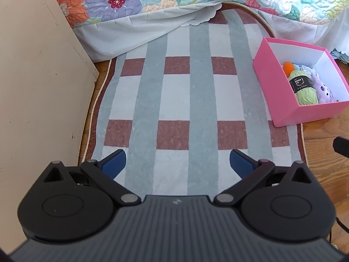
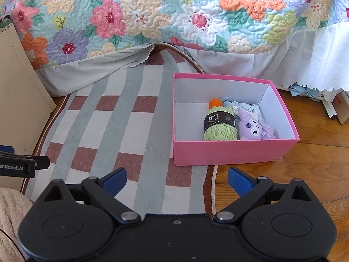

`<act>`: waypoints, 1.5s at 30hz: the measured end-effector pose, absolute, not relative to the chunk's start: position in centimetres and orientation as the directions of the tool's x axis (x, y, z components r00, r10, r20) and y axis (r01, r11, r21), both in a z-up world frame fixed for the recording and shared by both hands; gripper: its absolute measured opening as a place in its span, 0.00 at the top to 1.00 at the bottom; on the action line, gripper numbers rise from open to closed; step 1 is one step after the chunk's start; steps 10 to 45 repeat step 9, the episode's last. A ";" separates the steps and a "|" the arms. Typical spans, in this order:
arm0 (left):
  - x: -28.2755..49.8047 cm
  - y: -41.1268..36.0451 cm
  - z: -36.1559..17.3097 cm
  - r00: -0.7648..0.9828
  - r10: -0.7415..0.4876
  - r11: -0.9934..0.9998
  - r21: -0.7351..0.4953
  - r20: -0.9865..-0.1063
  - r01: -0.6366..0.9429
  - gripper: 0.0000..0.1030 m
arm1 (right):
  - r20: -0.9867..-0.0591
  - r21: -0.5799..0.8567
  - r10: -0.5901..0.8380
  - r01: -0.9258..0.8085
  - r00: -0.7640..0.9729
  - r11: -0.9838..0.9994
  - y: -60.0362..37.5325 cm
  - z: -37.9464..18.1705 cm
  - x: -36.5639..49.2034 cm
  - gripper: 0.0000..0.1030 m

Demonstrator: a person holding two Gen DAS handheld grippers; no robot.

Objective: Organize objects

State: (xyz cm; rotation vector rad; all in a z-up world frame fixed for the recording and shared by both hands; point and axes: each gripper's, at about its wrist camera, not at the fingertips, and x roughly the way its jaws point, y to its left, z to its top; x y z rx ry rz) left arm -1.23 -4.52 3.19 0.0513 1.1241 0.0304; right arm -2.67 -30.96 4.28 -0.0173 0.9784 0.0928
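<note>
Pink cardboard box (image 2: 229, 152) w/ white inside sits on the right edge of the striped grey, white & brown rug (image 2: 122, 131), partly overhanging onto the wood floor (image 2: 316, 152), near the bed's floral quilt (image 2: 174, 17). Inside, all at the box's right end: green yarn skein w/ black label (image 2: 219, 124), purple plush toy (image 2: 256, 128) touching it, small orange ball (image 2: 215, 103) behind the yarn, and a clear plastic packet (image 2: 244, 108) at the back wall.

Left gripper (image 1: 177, 162) is spread wide, nothing between the jaws, above bare rug near its front edge. Right gripper (image 2: 177, 181) is likewise spread & holding nothing, just in front of the box's near wall.

No loose items show on the rug, so the sorting looks about finished, or the next item lies out of frame. To do it well: check the rug edges & the floor by the beige panel (image 1: 39, 87) before stopping; keep jaws spread on approach; drop any further item into the box's free left half, not on the plush. Box is light, so don't nudge the near wall.
</note>
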 end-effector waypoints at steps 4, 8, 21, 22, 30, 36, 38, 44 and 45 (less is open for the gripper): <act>-1.4 -4.5 3.3 0.437 0.040 0.999 0.047 -0.899 0.006 0.00 | -0.828 0.015 0.062 -0.089 0.557 0.996 -30.8 4.3 -2.7 0.03; -1.4 -4.6 3.3 0.432 0.030 0.999 0.043 -0.901 0.020 0.00 | -0.827 0.006 0.060 -0.099 0.559 0.995 -30.6 4.3 -2.9 0.02; -1.4 -4.6 3.4 0.431 0.026 0.999 0.038 -0.902 0.020 0.00 | -0.826 0.001 0.058 -0.101 0.561 0.995 -30.6 4.4 -2.9 0.02; -1.4 -4.6 3.4 0.431 0.026 0.999 0.038 -0.902 0.020 0.00 | -0.826 0.001 0.058 -0.101 0.561 0.995 -30.6 4.4 -2.9 0.02; -1.4 -4.6 3.4 0.431 0.026 0.999 0.038 -0.902 0.020 0.00 | -0.826 0.001 0.058 -0.101 0.561 0.995 -30.6 4.4 -2.9 0.02; -1.4 -4.6 3.4 0.431 0.026 0.999 0.038 -0.902 0.020 0.00 | -0.826 0.001 0.058 -0.101 0.561 0.995 -30.6 4.4 -2.9 0.02; -1.4 -4.6 3.4 0.431 0.026 0.999 0.038 -0.902 0.020 0.00 | -0.826 0.001 0.058 -0.101 0.561 0.995 -30.6 4.4 -2.9 0.02; -1.4 -4.6 3.4 0.431 0.026 0.999 0.038 -0.902 0.020 0.00 | -0.826 0.001 0.058 -0.101 0.561 0.995 -30.6 4.4 -2.9 0.02; -1.4 -4.6 3.4 0.431 0.026 0.999 0.038 -0.902 0.020 0.00 | -0.826 0.001 0.058 -0.101 0.561 0.995 -30.6 4.4 -2.9 0.02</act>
